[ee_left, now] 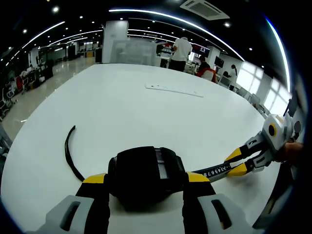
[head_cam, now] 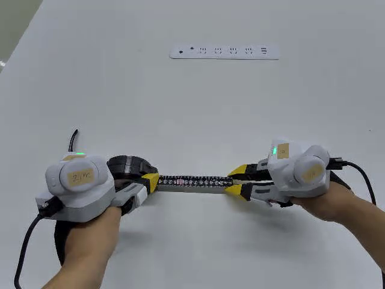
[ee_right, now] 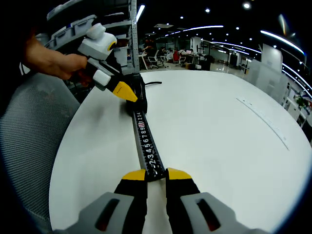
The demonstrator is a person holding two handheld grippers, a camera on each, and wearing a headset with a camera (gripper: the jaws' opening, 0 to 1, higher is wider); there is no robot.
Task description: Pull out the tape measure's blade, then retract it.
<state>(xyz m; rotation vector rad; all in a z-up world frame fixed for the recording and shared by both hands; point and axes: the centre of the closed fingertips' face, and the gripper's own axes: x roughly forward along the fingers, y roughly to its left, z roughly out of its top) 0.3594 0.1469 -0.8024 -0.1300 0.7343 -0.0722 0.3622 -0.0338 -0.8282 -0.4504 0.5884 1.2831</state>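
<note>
Blade [ee_right: 145, 141] runs straight from the case [ee_left: 144, 165] clamped in my left gripper [ee_left: 146, 179] to its tip pinched in my right gripper [ee_right: 156, 174], lengthwise between both.

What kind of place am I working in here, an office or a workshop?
Most likely a large open-plan office or lab: a wide white table with a power strip, long ceiling light strips overhead, and people and office chairs in the background.
</note>
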